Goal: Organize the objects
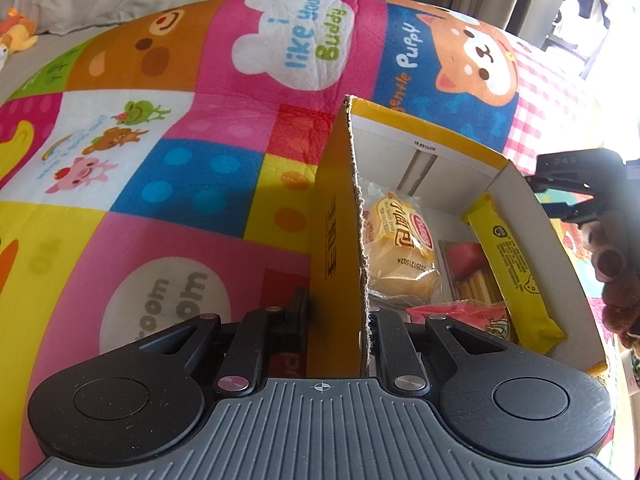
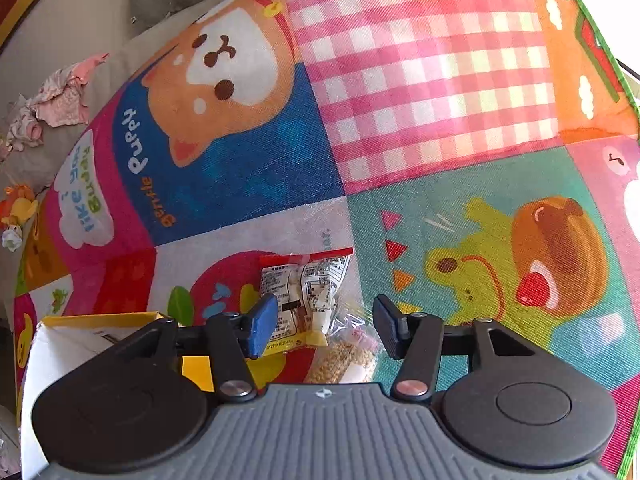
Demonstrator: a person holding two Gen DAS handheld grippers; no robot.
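A yellow cardboard box with a white inside stands on the quilt. It holds a bread packet, a long yellow bar packet, a red-and-clear wafer pack and a pink packet. My left gripper is shut on the box's left wall, one finger outside and one inside. In the right wrist view my right gripper stands open just over a white-and-red snack packet, its pads apart from it. A clear packet with a grainy bar lies under that one. The box corner shows at lower left.
A colourful cartoon patchwork quilt covers the bed. The right gripper and a brown plush shape sit beyond the box's right wall. Pink clothes and a small orange toy lie on the grey sheet at the quilt's far edge.
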